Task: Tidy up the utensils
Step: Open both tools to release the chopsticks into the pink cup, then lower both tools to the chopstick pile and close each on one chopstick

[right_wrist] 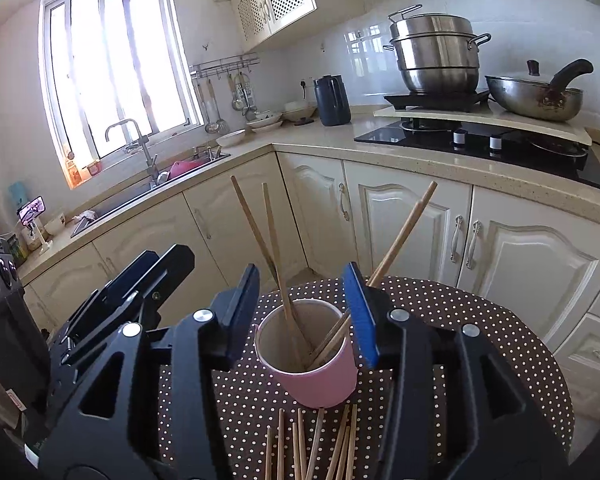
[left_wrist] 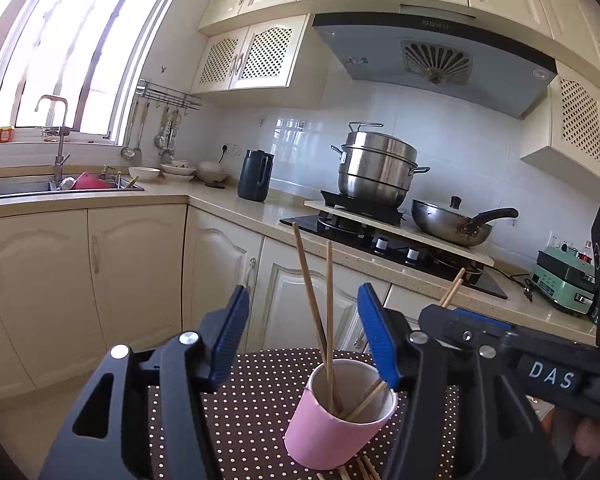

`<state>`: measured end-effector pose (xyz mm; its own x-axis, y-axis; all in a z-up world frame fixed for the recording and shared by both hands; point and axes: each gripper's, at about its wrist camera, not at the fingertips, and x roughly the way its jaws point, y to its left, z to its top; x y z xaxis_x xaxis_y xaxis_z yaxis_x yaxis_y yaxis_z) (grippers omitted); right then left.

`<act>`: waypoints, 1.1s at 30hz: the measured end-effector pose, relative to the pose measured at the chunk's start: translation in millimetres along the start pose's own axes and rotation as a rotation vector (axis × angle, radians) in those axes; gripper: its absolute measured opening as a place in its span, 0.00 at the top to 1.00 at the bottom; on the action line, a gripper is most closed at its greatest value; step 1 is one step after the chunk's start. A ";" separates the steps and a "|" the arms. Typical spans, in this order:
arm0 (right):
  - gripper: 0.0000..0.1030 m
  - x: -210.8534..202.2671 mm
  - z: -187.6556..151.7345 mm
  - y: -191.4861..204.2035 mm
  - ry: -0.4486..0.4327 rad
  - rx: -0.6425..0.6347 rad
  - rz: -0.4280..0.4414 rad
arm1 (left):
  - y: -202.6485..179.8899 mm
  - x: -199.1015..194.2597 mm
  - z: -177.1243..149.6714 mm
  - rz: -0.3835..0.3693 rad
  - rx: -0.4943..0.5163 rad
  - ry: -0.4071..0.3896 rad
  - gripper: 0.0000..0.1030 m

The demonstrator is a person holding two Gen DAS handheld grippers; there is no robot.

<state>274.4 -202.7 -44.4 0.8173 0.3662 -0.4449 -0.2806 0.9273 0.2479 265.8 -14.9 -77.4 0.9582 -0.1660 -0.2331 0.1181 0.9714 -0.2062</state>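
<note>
With both grippers [right_wrist: 302,312] [left_wrist: 304,340] open and empty, grasp one loose wooden chopstick [right_wrist: 315,442] mid-shaft before loading the pink paper cup [right_wrist: 320,376]

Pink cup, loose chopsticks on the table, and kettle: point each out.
Pink cup [right_wrist: 320,384]: right wrist view, outer wall.
Loose chopsticks [right_wrist: 316,446]: right wrist view, middle of the pile.
Kettle [left_wrist: 255,176]: left wrist view, body.

a pink cup [right_wrist: 320,376] stands upright holding four leaning wooden chopsticks [right_wrist: 278,256]; loose chopsticks [right_wrist: 316,444] lie just near of it.
</note>
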 end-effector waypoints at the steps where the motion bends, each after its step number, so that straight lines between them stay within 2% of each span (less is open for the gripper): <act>1: 0.57 -3.5 -0.4 0.4 -0.002 -0.002 -0.005 | -0.3 -3.3 -0.4 0.002 0.002 0.005 0.45; 9: 0.57 -31.5 -12.5 -4.3 0.001 0.005 -0.022 | -5.2 -26.9 -9.6 -0.008 0.012 0.061 0.43; 13: 0.57 -40.0 -28.4 -10.2 0.038 0.009 -0.032 | -11.1 -25.8 -26.0 -0.024 0.021 0.188 0.43; 18: 0.57 -45.2 -59.5 -21.5 0.110 0.018 -0.051 | -18.7 -20.1 -62.4 -0.033 0.053 0.345 0.43; 25: 0.57 -41.6 -109.6 -36.6 0.228 0.030 -0.066 | -24.9 -13.6 -118.6 0.041 0.133 0.549 0.43; 28: 0.57 -40.1 -127.8 -41.4 0.261 0.043 -0.064 | -24.1 -14.3 -135.9 0.060 0.127 0.601 0.43; 33: 0.57 -41.3 -148.1 -46.1 0.283 0.069 -0.055 | -26.9 -18.5 -155.7 0.103 0.150 0.639 0.43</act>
<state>179.0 -249.1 -164.9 0.6547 0.3320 -0.6791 -0.1973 0.9423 0.2704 204.3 -64.5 -215.5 0.6288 -0.0945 -0.7718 0.1136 0.9931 -0.0291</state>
